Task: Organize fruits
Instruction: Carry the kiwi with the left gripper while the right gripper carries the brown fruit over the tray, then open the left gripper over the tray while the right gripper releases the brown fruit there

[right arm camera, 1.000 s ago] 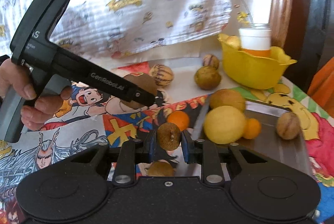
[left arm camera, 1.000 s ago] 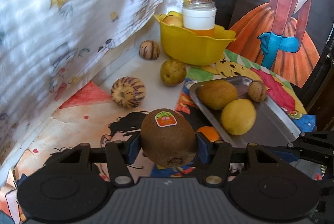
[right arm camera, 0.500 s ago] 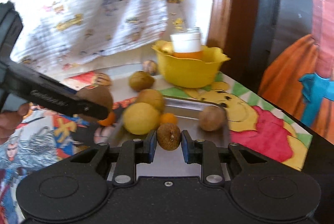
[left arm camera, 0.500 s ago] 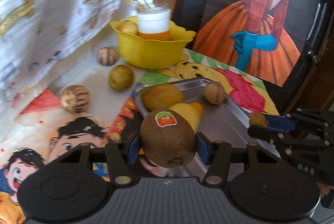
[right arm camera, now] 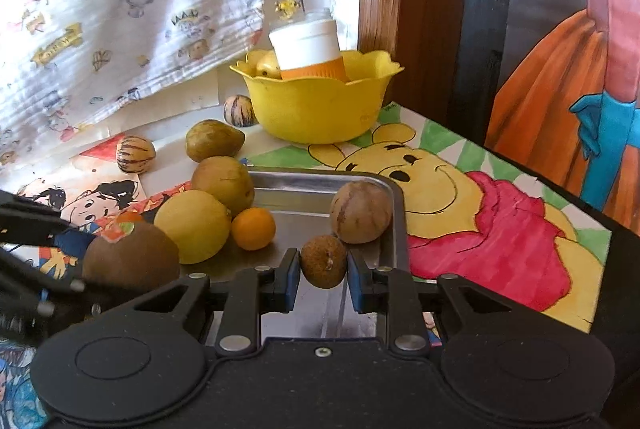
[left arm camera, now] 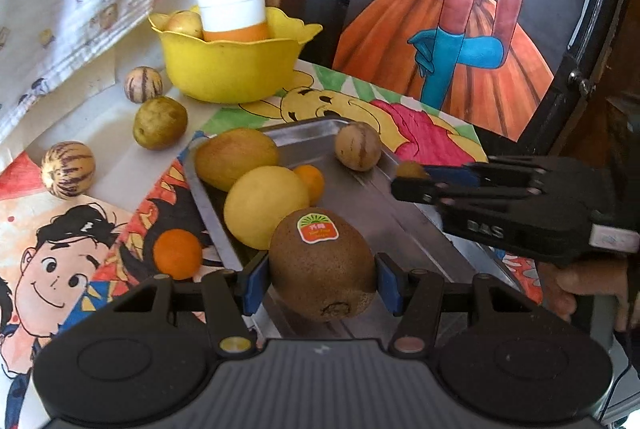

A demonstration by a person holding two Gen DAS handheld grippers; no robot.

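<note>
Kiwi (left arm camera: pixel 322 269) pinched in left jaws | small brown fruit (right arm camera: pixel 323 261) pinched in right jaws, half-hidden in left view

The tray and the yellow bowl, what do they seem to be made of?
The tray looks like bare metal, probably stainless steel: grey, brushed, with soft reflections and a rolled rim. The yellow bowl looks like moulded plastic: one even opaque colour, a thin scalloped rim and a dull sheen. Neither can be confirmed by sight alone.
</note>
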